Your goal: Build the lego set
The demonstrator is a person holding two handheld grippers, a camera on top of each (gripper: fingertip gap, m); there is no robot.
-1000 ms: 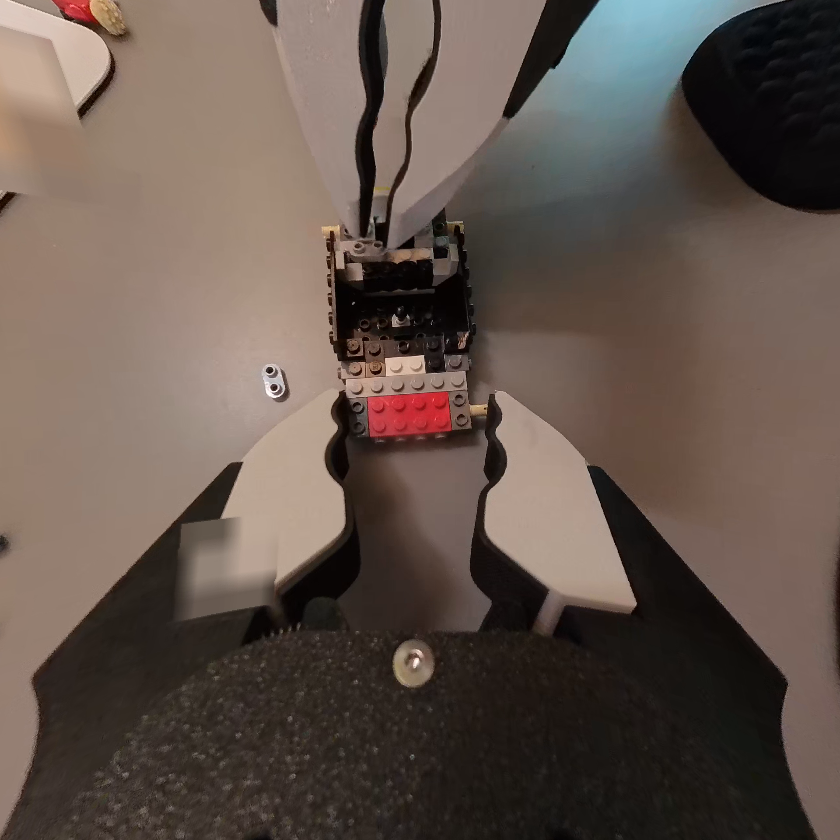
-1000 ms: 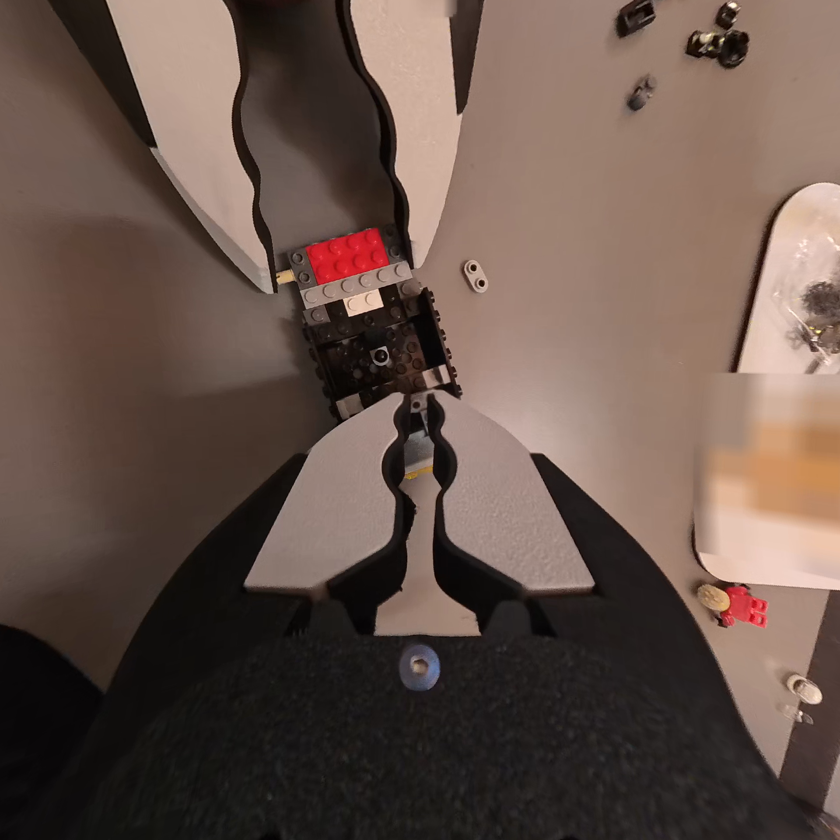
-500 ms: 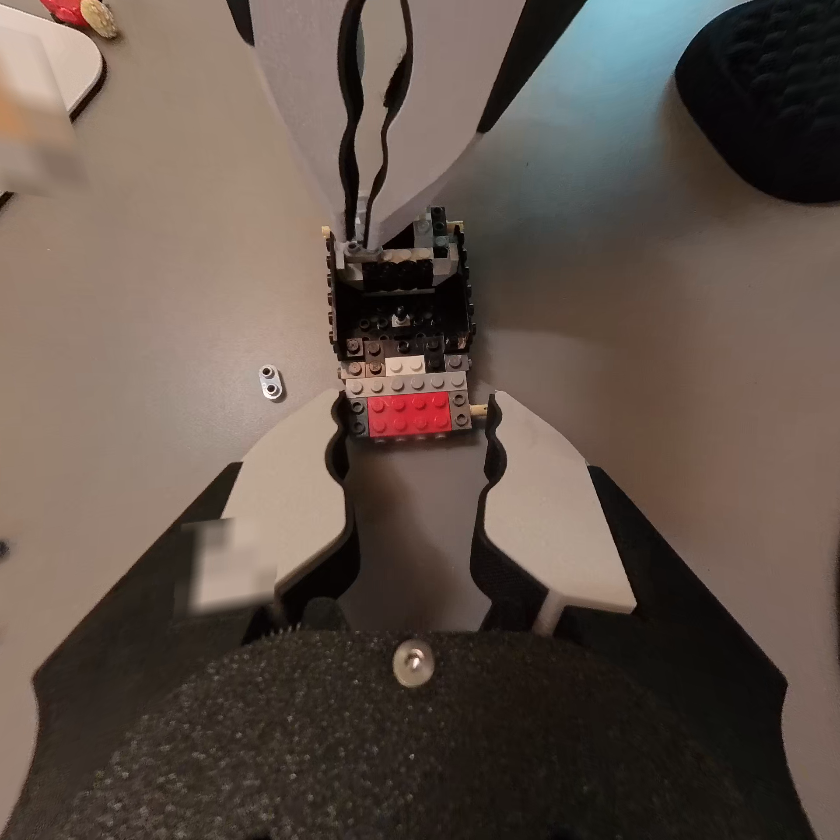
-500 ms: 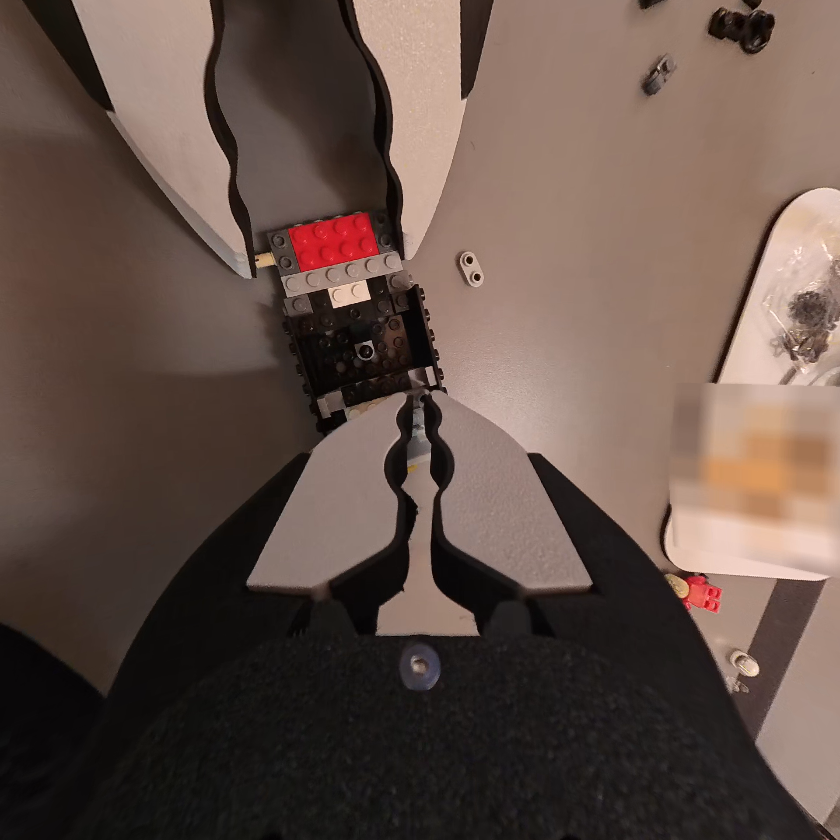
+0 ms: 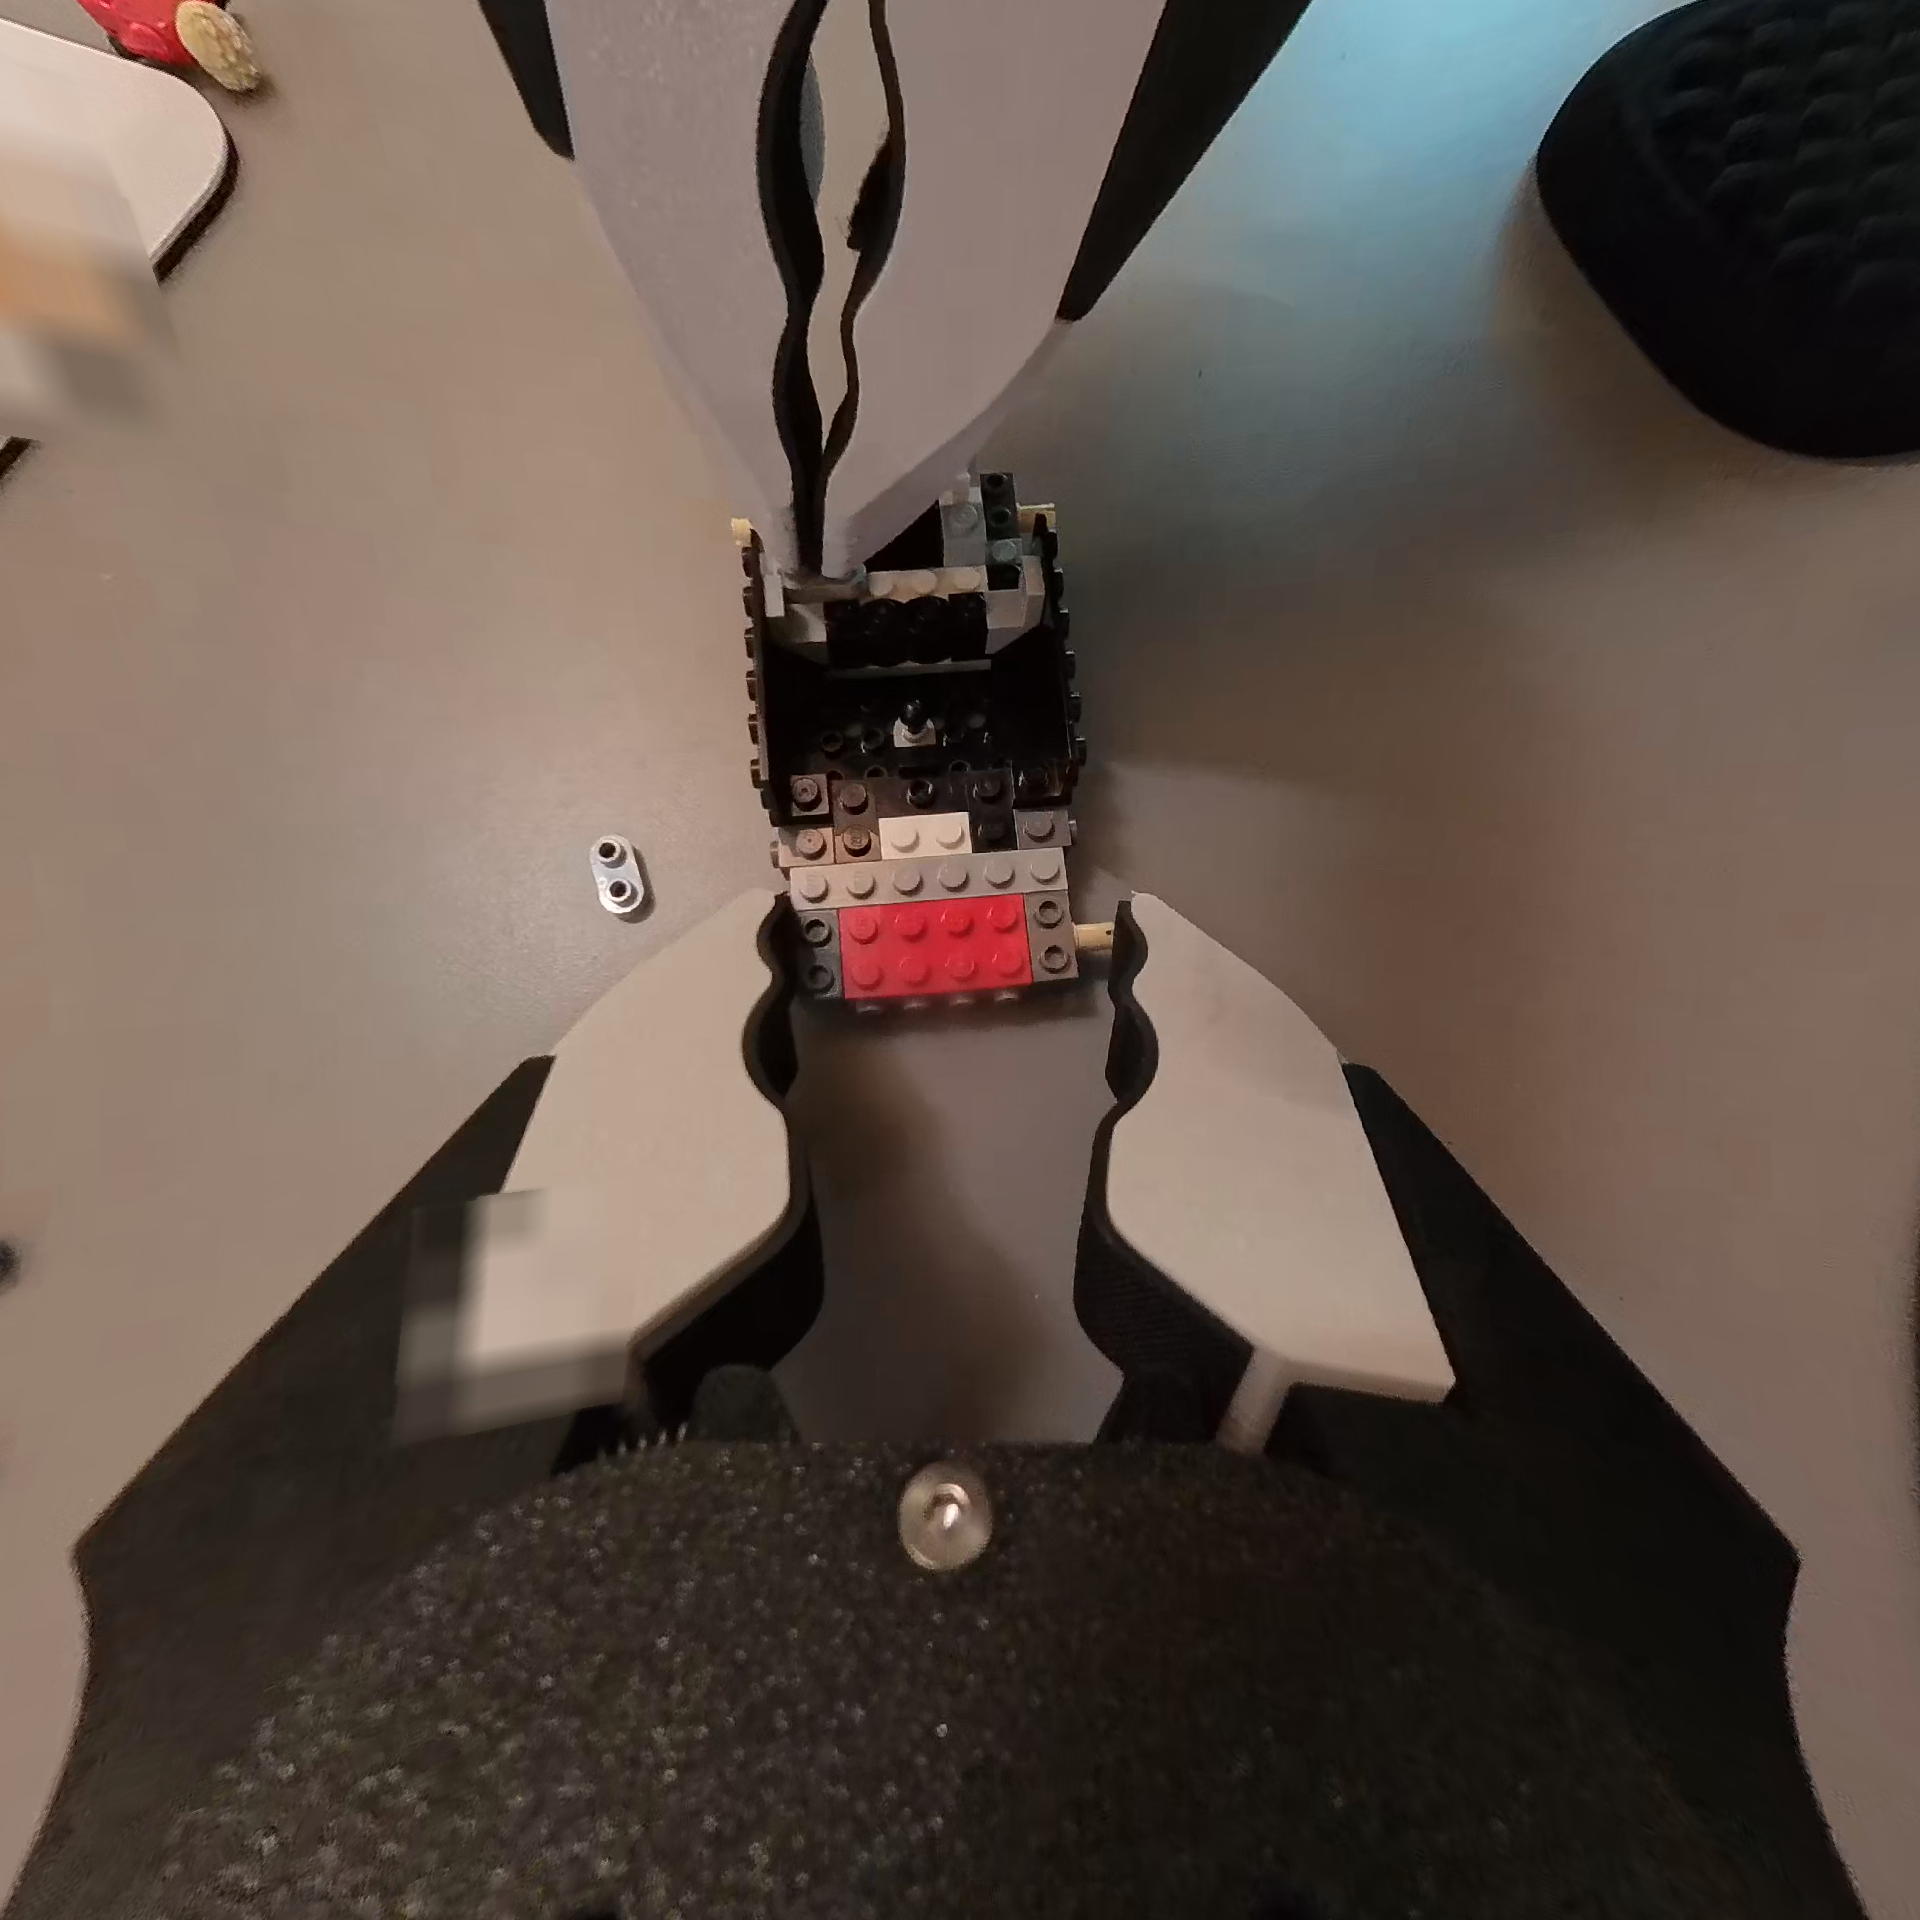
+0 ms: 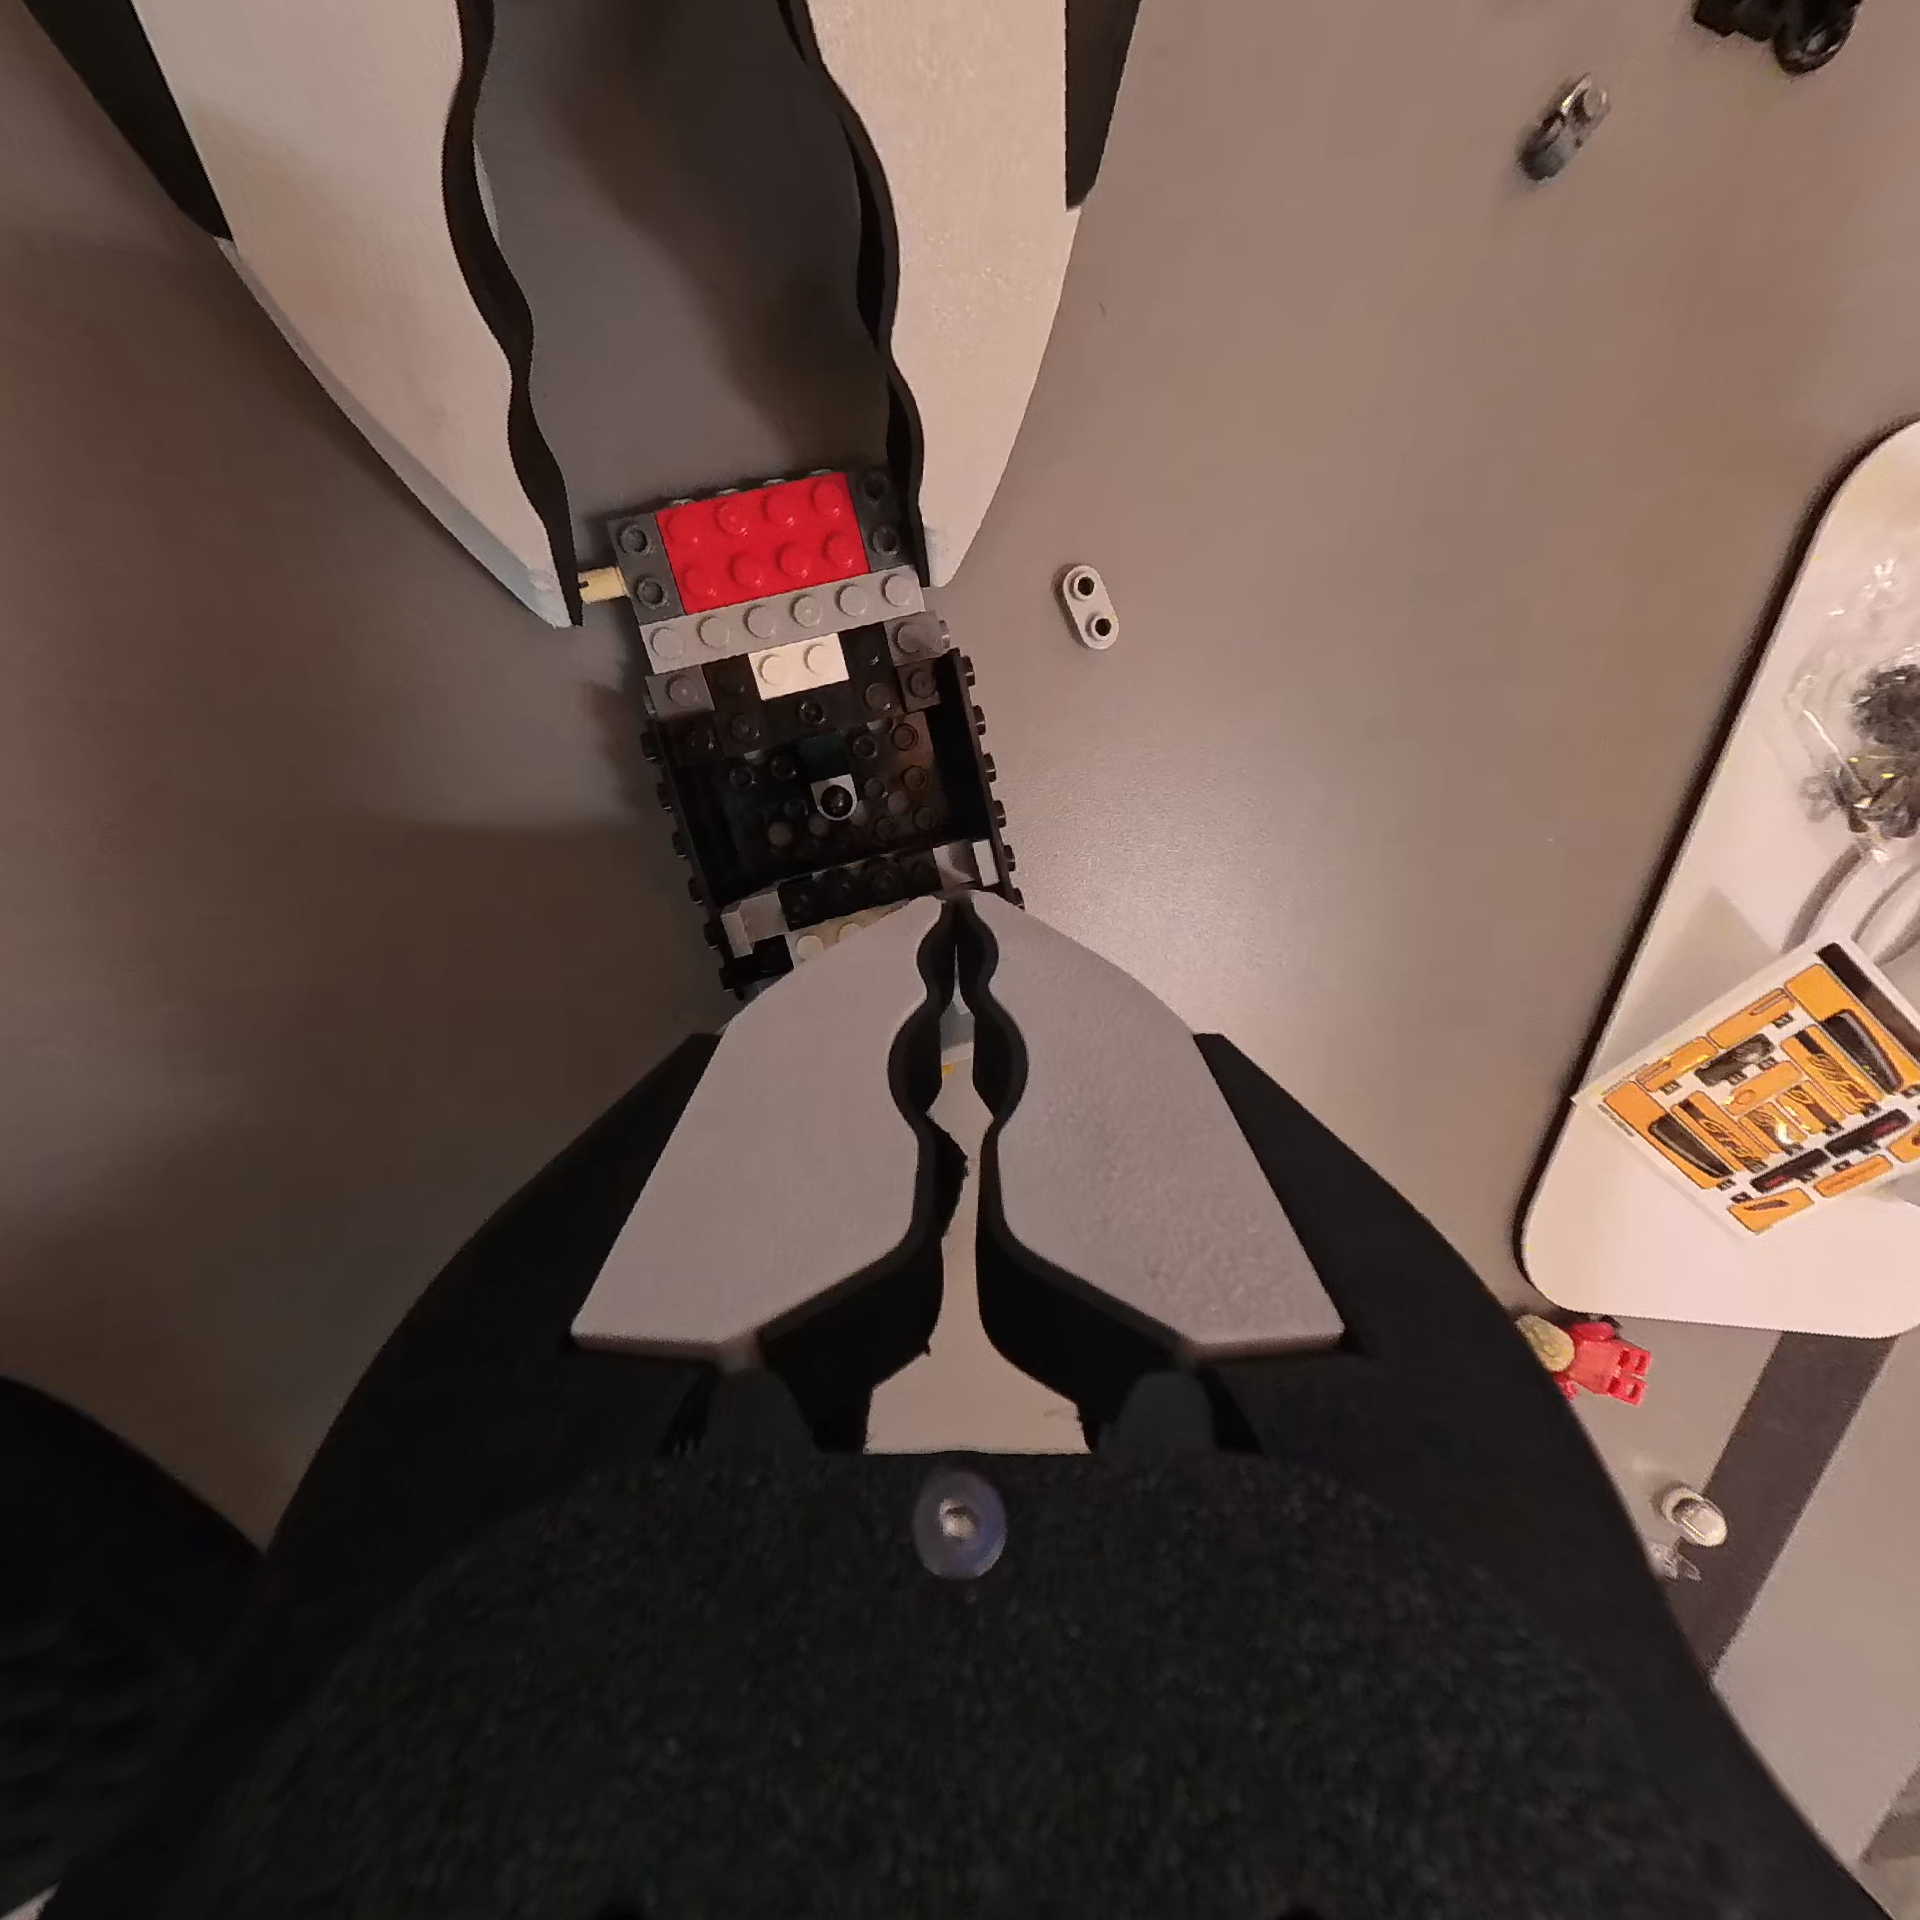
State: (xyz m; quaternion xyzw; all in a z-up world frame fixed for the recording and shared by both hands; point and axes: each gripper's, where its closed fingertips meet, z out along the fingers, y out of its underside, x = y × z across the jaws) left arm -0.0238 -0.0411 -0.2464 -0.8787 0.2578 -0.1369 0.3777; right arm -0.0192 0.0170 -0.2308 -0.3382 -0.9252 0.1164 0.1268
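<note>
The lego build (image 5: 914, 790) sits on the grey table (image 5: 364, 675) right between both tools. The left hand-held gripper (image 5: 945, 940) is spread wide, its tips flanking the red-brick end; contact is hard to judge. The right hand-held gripper (image 6: 954, 914) is pinched together at the far end, covering whatever's under its tips. A small grey two-hole piece (image 5: 619, 876) lies just left of the left one.

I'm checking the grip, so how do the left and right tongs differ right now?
The left tongs are spread wide, straddling the red-brick end of the lego model; the right tongs are pinched nearly closed at its opposite end, whether on a piece is unclear. Both have grey fingers and meet the model on the table.
</note>
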